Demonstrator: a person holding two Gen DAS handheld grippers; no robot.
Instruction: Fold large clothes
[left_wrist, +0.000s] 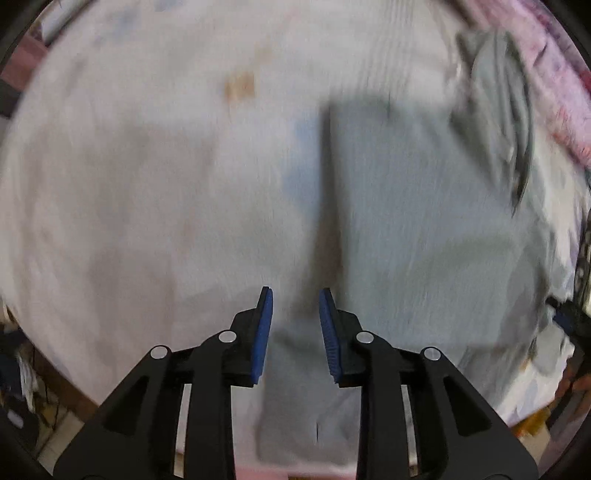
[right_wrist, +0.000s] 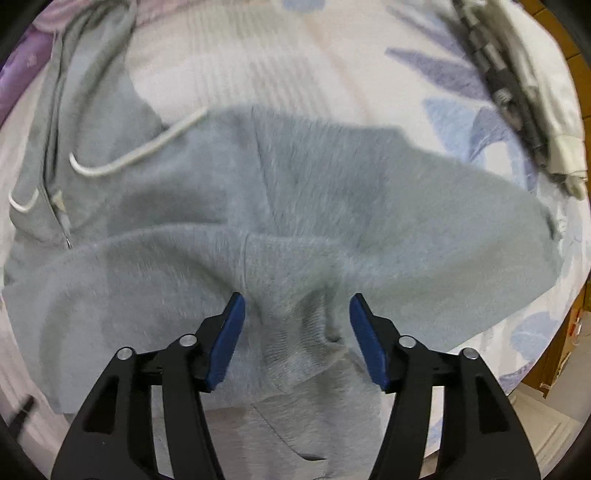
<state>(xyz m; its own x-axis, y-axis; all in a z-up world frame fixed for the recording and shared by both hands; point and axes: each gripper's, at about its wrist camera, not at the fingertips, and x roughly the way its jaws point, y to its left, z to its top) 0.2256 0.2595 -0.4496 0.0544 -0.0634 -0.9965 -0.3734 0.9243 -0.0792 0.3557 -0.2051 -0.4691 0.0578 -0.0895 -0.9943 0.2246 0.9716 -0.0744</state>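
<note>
A home bedroom, by the look of it. A bed sheet (right_wrist: 461, 96) printed with blue leaves covers a soft wide surface, a purple-pink blanket (left_wrist: 554, 74) lies along its far edge, and wooden furniture (right_wrist: 561, 354) and pale floor (right_wrist: 546, 417) show at the near right.

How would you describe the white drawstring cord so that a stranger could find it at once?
Start at the floral bedsheet, then the grey fleece hoodie spread on it. Near its hood lies the white drawstring cord, a thin pale curved line, the only bright strand on grey cloth.
</note>
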